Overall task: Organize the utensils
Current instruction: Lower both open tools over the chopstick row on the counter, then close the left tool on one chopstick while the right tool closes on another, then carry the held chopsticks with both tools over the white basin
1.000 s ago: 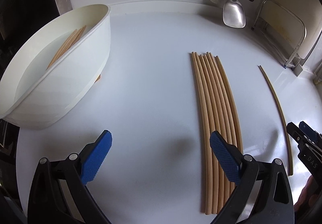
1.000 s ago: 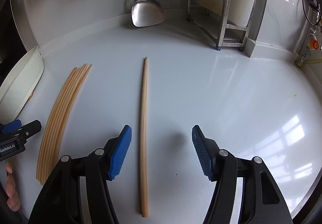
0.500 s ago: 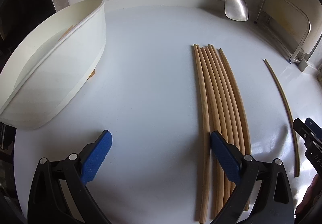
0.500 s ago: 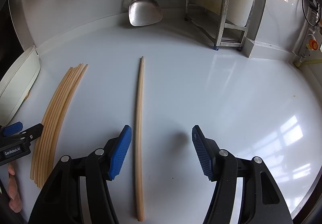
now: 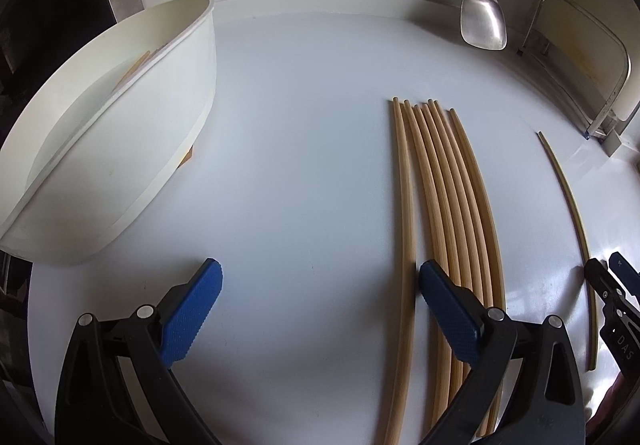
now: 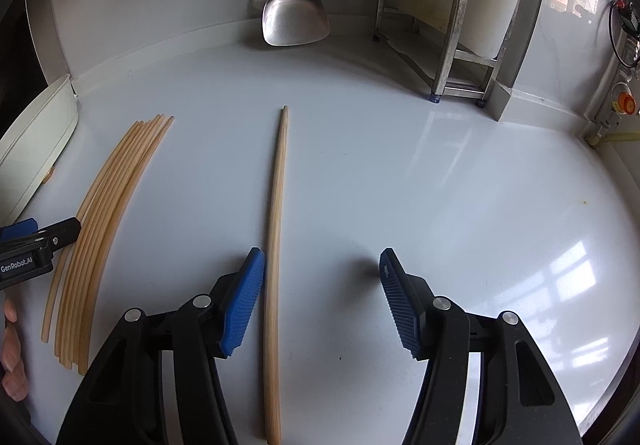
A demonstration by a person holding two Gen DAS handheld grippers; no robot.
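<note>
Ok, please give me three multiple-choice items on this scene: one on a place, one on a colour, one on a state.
1. In the left wrist view, the white tub lies on which side of the chopstick bundle? A right; B left; C on top.
2. What colour are the gripper pads? A red; B green; C blue.
3. How is the single chopstick? A lifted; B flat on the counter; C in the tub.

Key: B, the tub is at the left edge. C, the left gripper and right gripper both show blue. B, it lies unpinched between the right gripper's closing jaws.
</note>
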